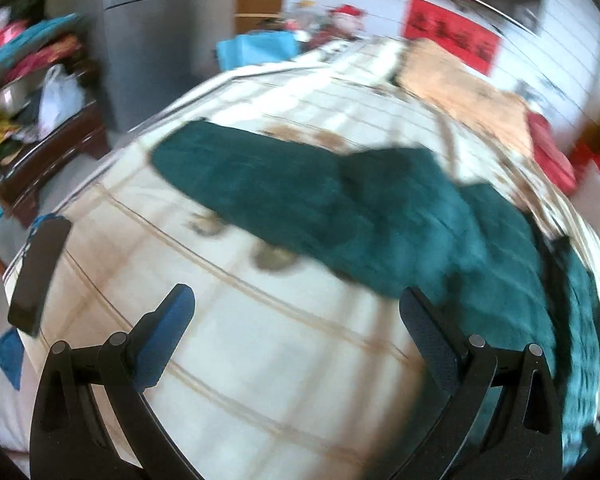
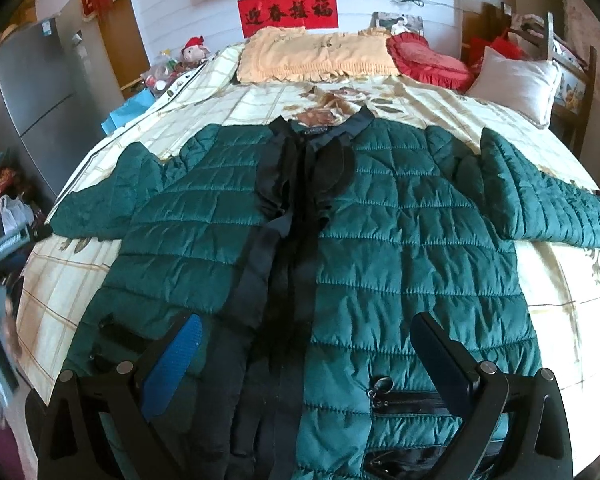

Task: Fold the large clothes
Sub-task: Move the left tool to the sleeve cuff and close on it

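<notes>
A large dark-green quilted jacket (image 2: pixel 400 240) lies spread flat, front up, on the bed (image 2: pixel 560 288), sleeves out to both sides, black placket down the middle. My right gripper (image 2: pixel 306 328) is open and empty, hovering over the jacket's lower hem near a zip pocket (image 2: pixel 404 398). My left gripper (image 1: pixel 296 300) is open and empty over the bare sheet at the bed's left side, with the jacket's left sleeve (image 1: pixel 260 184) ahead of it. The left wrist view is blurred.
A cream checked sheet covers the bed (image 1: pixel 260 360). A yellow pillow (image 2: pixel 320 56), a red heart cushion (image 2: pixel 428 60) and a white pillow (image 2: pixel 516 80) lie at the head. A grey fridge (image 2: pixel 32 92) and cluttered shelf (image 1: pixel 40 92) stand left. A dark phone (image 1: pixel 40 276) sits at the bed's left edge.
</notes>
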A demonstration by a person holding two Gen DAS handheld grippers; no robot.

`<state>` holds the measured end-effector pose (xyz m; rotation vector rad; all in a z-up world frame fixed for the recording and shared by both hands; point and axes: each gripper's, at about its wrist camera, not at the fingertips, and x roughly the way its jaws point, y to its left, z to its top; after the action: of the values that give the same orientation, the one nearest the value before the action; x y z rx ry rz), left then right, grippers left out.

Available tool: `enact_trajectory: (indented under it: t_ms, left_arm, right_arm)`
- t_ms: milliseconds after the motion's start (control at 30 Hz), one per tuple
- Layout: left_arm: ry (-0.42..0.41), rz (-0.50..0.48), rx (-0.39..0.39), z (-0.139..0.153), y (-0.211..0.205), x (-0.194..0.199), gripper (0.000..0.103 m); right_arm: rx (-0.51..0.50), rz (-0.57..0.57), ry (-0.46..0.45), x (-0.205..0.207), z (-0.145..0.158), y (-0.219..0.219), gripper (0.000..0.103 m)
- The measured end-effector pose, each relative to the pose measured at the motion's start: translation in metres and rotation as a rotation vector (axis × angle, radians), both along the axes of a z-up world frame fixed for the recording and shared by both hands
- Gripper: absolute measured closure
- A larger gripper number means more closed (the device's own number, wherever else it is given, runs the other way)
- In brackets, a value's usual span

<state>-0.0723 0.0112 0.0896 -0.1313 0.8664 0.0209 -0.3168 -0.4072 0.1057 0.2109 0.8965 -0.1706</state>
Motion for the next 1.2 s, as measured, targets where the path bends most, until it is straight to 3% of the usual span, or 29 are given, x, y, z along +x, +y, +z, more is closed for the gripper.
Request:
enact_trajectory:
  t_ms: [300,467,667,833,1067,1167,1200]
  left_arm:
    - [-0.011,0.154,-0.022,-0.023,0.077,0.088,0.001]
    - [0.029,0.256,-0.140,-0.043,0.114,0.132,0.001]
    - [0.012,0.383,-0.248,-0.056,0.139,0.155,0.001]
    - [0.040,0.363,-0.172,-0.063,0.134,0.170,0.001]
    - [0.065,0.367,-0.164,-0.076,0.135,0.181,0.002]
    - [0.067,0.355,-0.134,-0.077,0.130,0.185,0.010]
    - [0.061,0.348,-0.129,-0.076,0.129,0.185,0.023]
  right_arm:
    - [-0.015,0.002,0.036,0.011,-0.009,0.002,0.000]
    - [-0.010,-0.005,0.041,0.015,-0.012,0.001,0.000]
    - [-0.055,0.016,0.059,0.038,-0.014,0.004,0.000]
    - [-0.040,0.009,0.054,0.051,-0.013,0.003,0.000]
    - [-0.032,0.004,0.074,0.057,-0.016,0.001,0.000]
    - [-0.024,-0.008,0.076,0.059,-0.017,-0.002,0.000]
    - [-0.020,-0.010,0.076,0.059,-0.017,-0.002,0.000]
